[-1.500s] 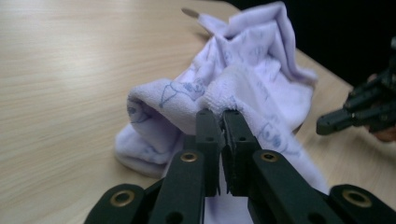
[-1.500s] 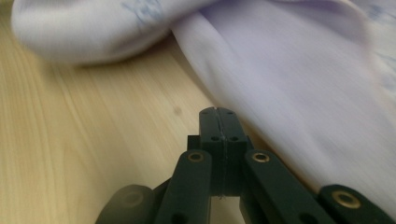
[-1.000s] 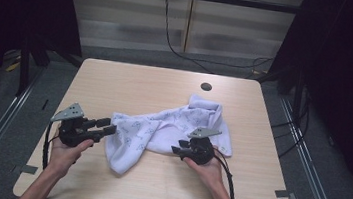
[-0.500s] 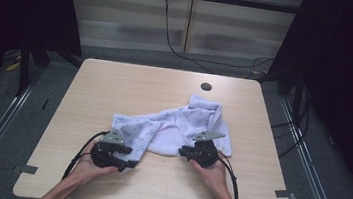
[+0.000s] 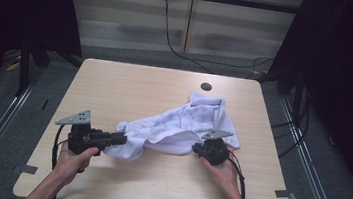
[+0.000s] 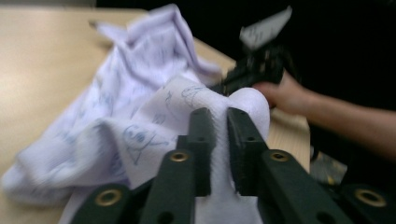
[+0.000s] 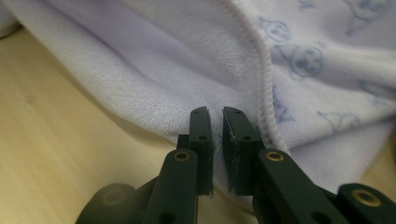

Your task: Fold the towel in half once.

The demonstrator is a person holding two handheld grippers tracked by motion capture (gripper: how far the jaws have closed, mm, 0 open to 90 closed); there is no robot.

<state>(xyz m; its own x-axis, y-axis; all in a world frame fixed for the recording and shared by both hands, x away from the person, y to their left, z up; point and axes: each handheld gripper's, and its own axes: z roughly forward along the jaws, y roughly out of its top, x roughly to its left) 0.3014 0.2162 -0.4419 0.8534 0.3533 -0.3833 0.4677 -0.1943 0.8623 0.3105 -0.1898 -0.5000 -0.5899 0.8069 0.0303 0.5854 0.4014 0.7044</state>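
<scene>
Two grippers pinch one crumpled white towel (image 5: pixel 176 129) w/ blue print, mid-table. Left gripper (image 5: pixel 118 139), jaws just closed, clamps towel's 8 o'clock end; right gripper (image 5: pixel 198 149), jaws just closed, clamps hem near 4 o'clock. Towel's long axis runs 8 to 2 o'clock, bulk lying beyond both tools. Light wood table (image 5: pixel 131 84); dark room, grey floor, wall cable.

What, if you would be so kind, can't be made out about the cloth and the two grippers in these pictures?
- High view: the right gripper tips, hidden by cloth folds.
- Left gripper view: the printed pattern, blurred; the left gripper pinches a fold.
- Right gripper view: the cloth's far edges, cut off by the frame.
- High view: the dark round spot on the table, too small.
</scene>
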